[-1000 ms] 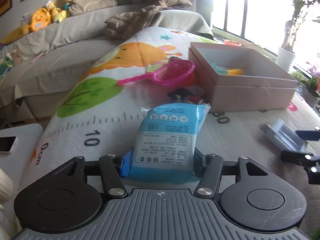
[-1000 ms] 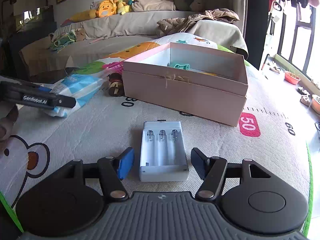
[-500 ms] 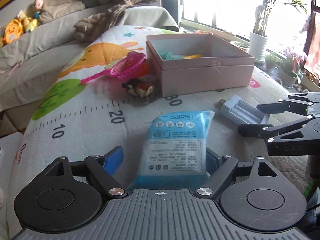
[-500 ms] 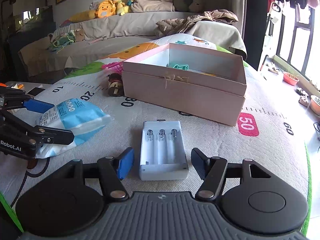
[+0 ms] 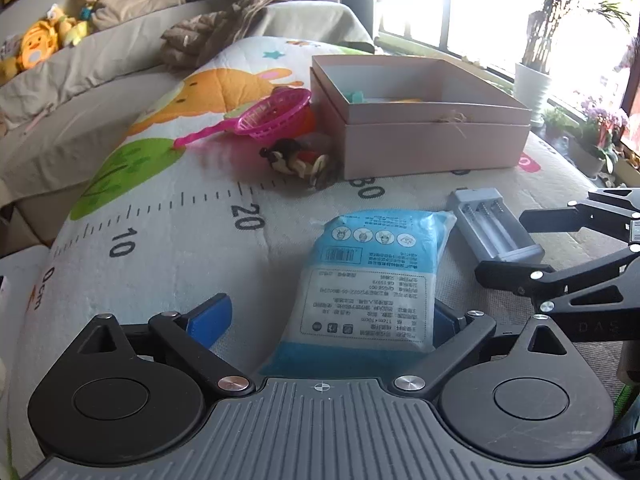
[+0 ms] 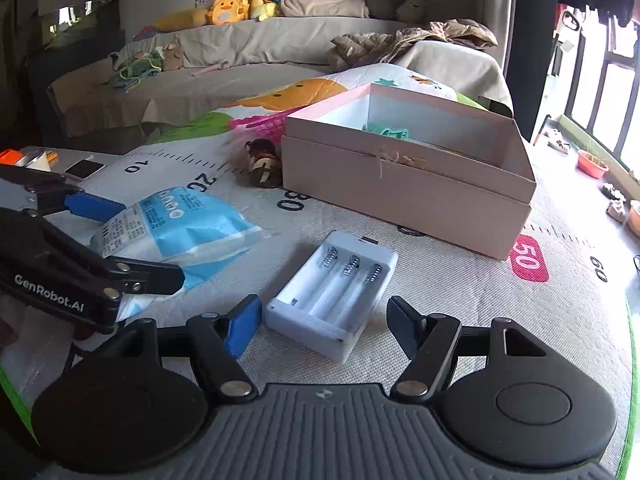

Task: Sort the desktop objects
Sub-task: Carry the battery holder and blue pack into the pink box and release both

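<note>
Both grippers tilt downward side by side. The left gripper (image 5: 328, 316) is opening, fingers spread wide (nearly full); the right gripper (image 6: 324, 320) is opening too, fingers apart.

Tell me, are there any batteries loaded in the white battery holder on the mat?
No, the right wrist view shows all three slots of the battery holder empty, with only bare springs at their far ends.

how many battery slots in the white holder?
3, side by side in the white battery holder, each with a spring at the end nearer the pink box. All empty. None appear hidden.
</note>
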Motion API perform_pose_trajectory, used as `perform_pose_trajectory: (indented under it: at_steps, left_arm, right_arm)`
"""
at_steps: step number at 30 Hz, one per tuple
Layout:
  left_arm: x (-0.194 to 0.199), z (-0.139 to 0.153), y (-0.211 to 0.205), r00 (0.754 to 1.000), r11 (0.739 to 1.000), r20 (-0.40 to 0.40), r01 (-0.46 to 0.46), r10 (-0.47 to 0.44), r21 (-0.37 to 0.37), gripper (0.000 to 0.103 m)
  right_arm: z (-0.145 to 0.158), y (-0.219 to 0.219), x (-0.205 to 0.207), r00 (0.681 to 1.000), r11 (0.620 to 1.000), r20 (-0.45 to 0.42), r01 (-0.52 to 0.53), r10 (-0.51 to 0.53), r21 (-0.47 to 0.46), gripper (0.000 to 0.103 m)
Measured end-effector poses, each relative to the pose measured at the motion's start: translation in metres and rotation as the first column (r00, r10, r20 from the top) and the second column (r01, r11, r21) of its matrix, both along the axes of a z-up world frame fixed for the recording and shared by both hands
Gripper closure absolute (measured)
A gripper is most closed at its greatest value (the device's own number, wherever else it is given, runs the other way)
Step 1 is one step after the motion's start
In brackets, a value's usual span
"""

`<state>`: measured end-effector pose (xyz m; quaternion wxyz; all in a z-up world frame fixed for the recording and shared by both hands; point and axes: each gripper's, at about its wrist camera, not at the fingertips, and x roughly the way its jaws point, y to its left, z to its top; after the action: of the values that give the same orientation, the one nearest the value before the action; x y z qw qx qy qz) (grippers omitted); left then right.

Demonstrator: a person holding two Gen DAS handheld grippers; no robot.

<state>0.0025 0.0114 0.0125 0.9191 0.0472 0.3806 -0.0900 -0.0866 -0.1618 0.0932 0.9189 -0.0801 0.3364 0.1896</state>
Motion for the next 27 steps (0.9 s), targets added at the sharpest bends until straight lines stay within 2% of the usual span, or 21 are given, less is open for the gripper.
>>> perform_pose_trajectory:
  at_steps: [6,10,27]
  left_arm:
    - [0.000,-0.002,-0.001,1.000,1.000,-0.002,-0.007,0.007,-0.001,0.002]
    - [0.001,-0.002,-0.002,1.000,1.000,-0.005,-0.010,0.010,0.002,0.001]
    - [0.011,-0.001,-0.015,1.000,1.000,-0.001,-0.003,0.003,0.011,0.001]
  right_arm:
    - [0.000,-0.012,-0.001,0.999,0.999,0.007,0.042,-0.042,-0.013,0.031]
    - [-0.001,-0.021,-0.002,0.997,0.997,0.008,0.077,-0.077,-0.017,0.024]
    - [-0.004,-0.024,-0.003,0.996,0.996,0.014,0.094,-0.094,0.001,0.021]
